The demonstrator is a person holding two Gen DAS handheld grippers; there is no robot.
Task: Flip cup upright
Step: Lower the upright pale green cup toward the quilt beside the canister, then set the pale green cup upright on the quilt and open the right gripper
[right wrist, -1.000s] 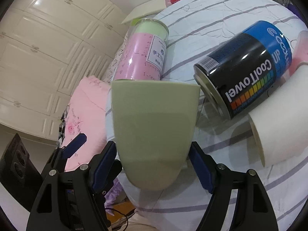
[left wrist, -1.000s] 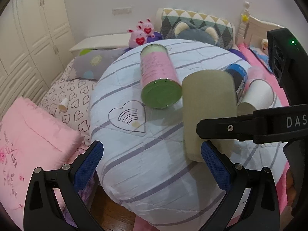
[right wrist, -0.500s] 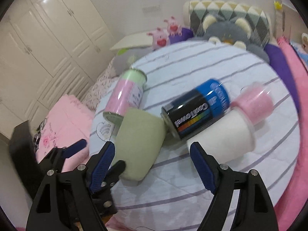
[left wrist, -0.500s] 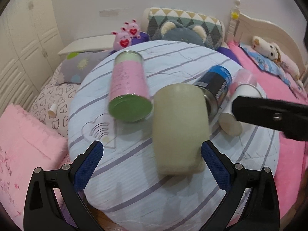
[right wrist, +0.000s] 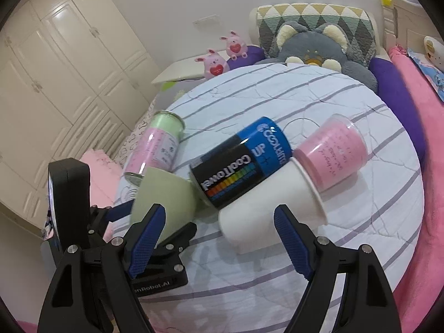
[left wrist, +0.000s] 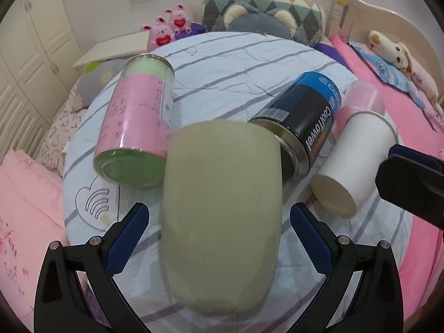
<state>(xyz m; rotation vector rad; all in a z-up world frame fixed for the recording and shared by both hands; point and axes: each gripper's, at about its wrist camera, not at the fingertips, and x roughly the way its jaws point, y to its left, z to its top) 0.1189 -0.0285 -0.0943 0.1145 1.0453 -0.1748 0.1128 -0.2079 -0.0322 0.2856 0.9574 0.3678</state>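
A round worktop point(left wrist: 249, 63) draped in a pale striped cloth carries everything, set beside a pink bed point(left wrist: 410, 102) with plush toys. Four containers lie on their sides on it: a tall pink-and-green jar point(left wrist: 136, 127) at the left, a blue-and-black can point(left wrist: 308, 122) marked CoolTowel, a white paper cup point(left wrist: 358, 158) and a pink tub point(right wrist: 330, 155) nested against that paper cup's mouth.

The sage-green cup point(left wrist: 222, 202), the one to be set upright, lies on its side near the worktop's front edge, rounded base toward the left wrist camera and mouth pointing at the jar and can, apparently touching both.

The left gripper point(left wrist: 219, 233) has its jaws spread wide on either side of the cup, the pads near its walls but not pressing. The right gripper point(right wrist: 219, 236) hangs above the white paper cup with its jaws also wide apart, holding nothing.

Risks, as I judge them: the cup's smooth, tapering wall may squirt out of closing jaws, and tipping it up could nudge the can or jar into a roll, or let the cup slip off the nearby edge.
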